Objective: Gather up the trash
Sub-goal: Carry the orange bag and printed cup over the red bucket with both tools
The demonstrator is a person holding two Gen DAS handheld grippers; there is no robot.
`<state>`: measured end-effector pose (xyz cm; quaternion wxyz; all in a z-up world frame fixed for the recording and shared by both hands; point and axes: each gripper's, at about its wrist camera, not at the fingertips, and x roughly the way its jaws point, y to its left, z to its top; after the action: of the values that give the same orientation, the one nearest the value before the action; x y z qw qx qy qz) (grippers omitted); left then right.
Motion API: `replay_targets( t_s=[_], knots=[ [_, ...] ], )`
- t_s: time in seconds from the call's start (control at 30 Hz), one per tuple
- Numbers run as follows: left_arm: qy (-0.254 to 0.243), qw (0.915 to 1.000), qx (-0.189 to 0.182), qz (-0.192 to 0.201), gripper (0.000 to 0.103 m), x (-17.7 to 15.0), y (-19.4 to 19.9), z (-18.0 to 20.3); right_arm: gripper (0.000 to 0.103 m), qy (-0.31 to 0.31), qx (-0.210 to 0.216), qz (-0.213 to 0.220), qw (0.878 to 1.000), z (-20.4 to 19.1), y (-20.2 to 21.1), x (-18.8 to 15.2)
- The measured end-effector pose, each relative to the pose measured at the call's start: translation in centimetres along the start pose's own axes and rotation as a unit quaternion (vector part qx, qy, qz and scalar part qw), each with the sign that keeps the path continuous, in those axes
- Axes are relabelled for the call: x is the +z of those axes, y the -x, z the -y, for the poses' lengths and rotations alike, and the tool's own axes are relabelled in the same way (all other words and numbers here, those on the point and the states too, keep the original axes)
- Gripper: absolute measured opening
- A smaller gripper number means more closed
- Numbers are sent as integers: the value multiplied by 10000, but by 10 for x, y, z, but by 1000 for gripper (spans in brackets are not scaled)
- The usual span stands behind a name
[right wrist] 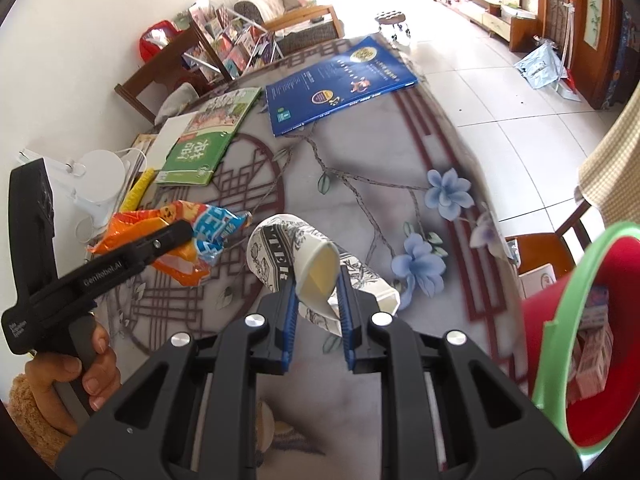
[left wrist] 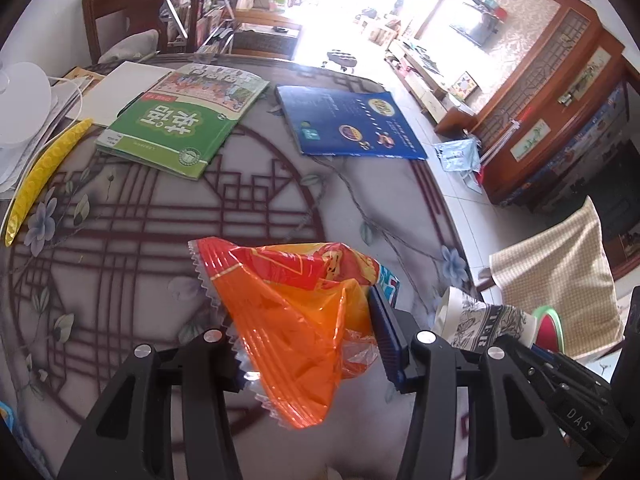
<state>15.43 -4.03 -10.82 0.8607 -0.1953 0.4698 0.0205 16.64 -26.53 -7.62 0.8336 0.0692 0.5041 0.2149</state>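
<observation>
I hold wrapper in left gripper jaws, crushed paper cup in right gripper jaws, above the counter, ready for the red bin beside it.

The left gripper is pointing steeply downward with its jaws partly closed, pinching a crinkled orange wrapper. The right gripper is angling down likewise, its blue pads clamping a crushed paper cup. A hand is gripping the left tool's handle.
</observation>
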Motion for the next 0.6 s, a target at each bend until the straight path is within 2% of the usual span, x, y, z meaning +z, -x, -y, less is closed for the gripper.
replay_targets(
  t_s=[0.33, 0.6],
  knots=[
    [-431, 9990, -132, 10, 47, -25, 21, 26, 19, -358, -111, 270, 9989, 17, 36, -30],
    [-704, 9972, -258, -64, 47, -41, 24, 54, 19, -669, -301, 489, 9961, 45, 63, -47]
  ],
)
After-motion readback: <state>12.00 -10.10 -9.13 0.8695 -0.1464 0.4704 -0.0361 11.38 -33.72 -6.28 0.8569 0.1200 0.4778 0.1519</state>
